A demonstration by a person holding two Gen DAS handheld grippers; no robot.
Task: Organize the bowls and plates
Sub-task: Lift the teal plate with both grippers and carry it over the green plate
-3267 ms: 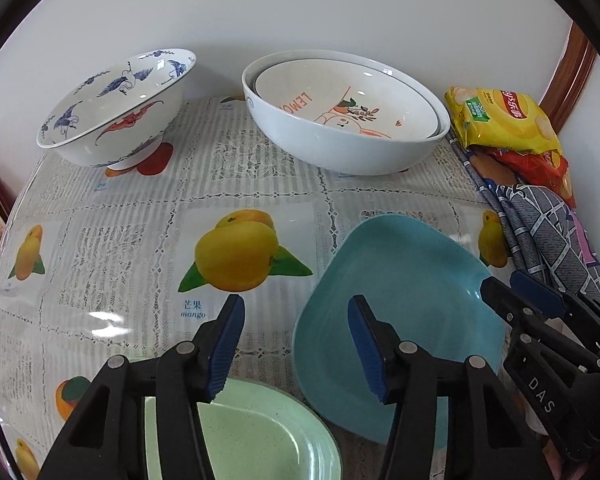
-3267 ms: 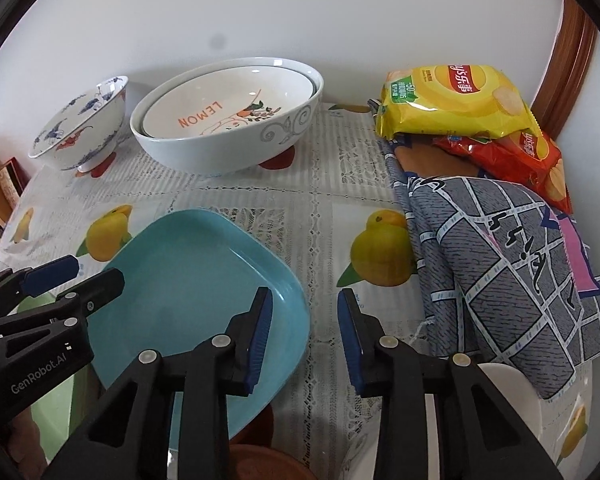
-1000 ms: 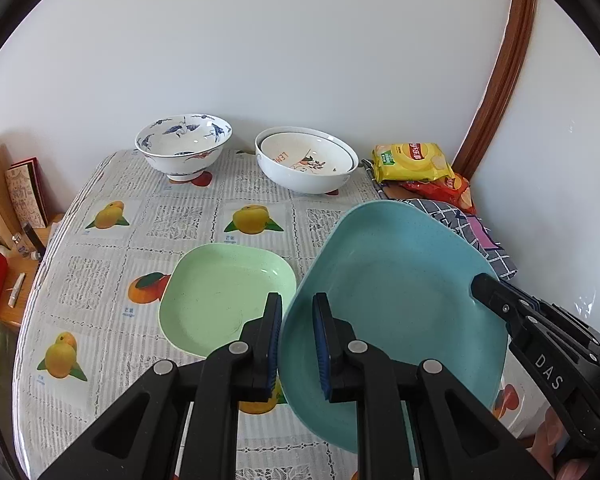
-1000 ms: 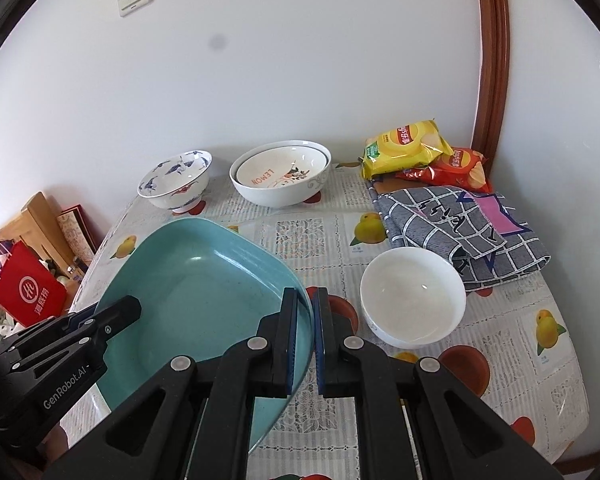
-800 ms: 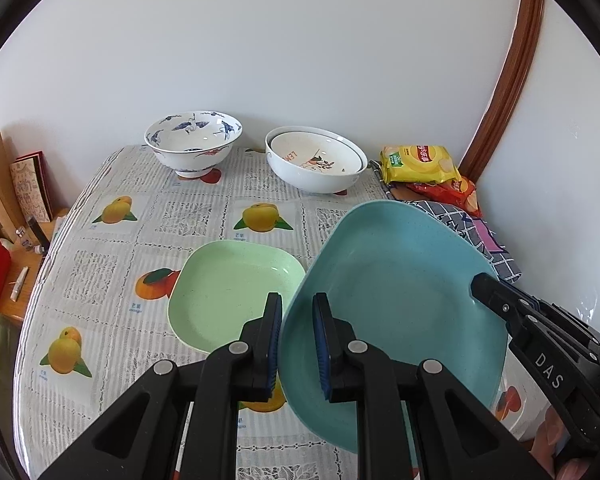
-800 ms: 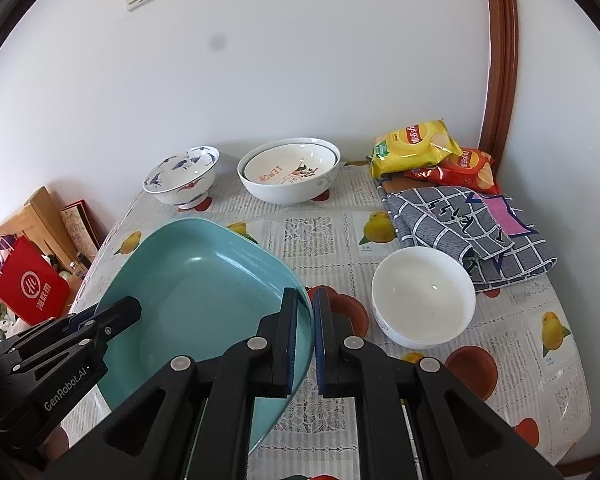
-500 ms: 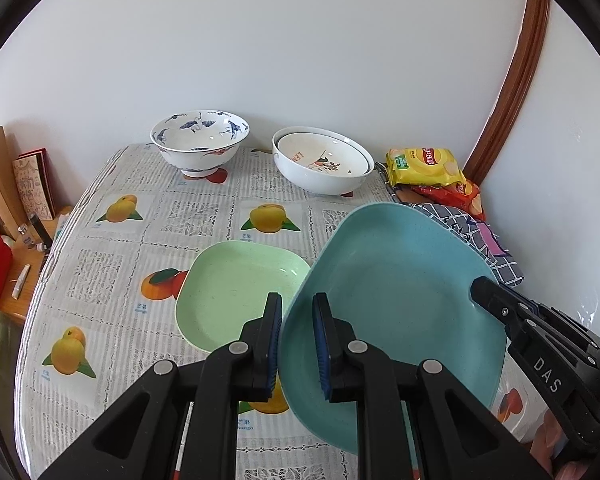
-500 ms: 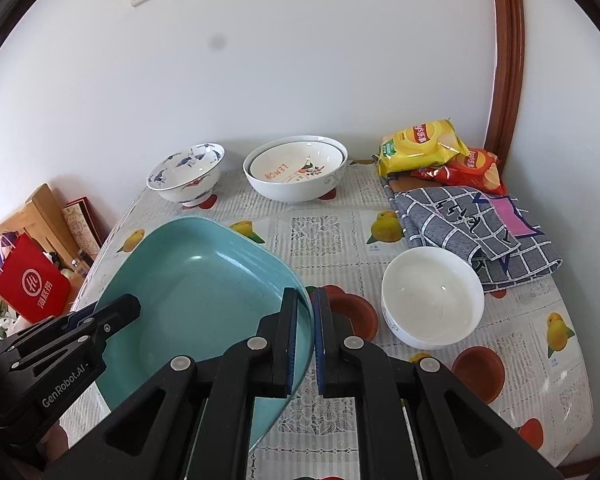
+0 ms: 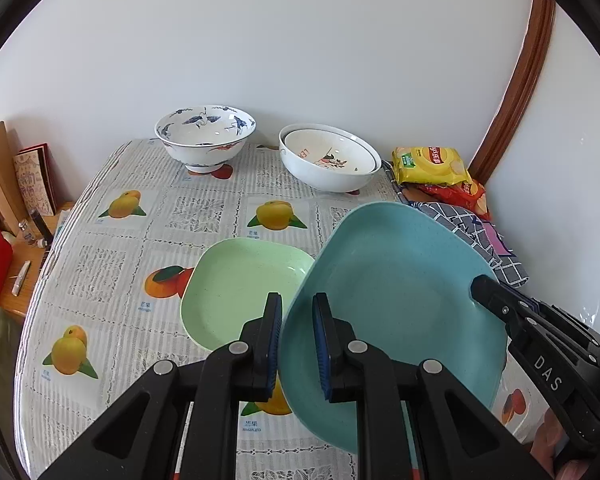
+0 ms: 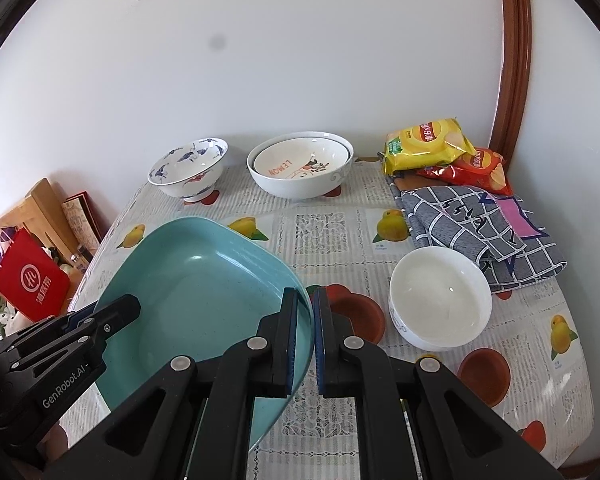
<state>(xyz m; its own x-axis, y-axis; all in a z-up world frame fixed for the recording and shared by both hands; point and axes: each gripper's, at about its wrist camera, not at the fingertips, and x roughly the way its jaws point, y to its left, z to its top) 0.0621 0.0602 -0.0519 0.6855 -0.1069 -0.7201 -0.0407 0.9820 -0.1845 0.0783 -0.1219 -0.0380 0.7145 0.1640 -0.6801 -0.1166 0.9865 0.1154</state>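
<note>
The blue plate (image 9: pixel 396 292) is up off the counter (image 9: pixel 112 264), tilted, with the left hand-held gripper (image 9: pixel 296 340) pinched on its left rim and the right hand-held gripper (image 10: pixel 305 336) clamped on the opposite rim. It's got nothing in it. Just left of it the green plate (image 9: pixel 236 280) sits flat on the counter, its right edge hidden behind the blue one. At the back, the "LEMON" bowl (image 10: pixel 300 162) is nested in a bigger white bowl (image 10: pixel 300 188), next to a blue-patterned bowl (image 9: pixel 206 136). The plain white bowl (image 10: pixel 440 296) looks bare. The chip bags (image 10: pixel 428 142) carry writing I can't read.
</note>
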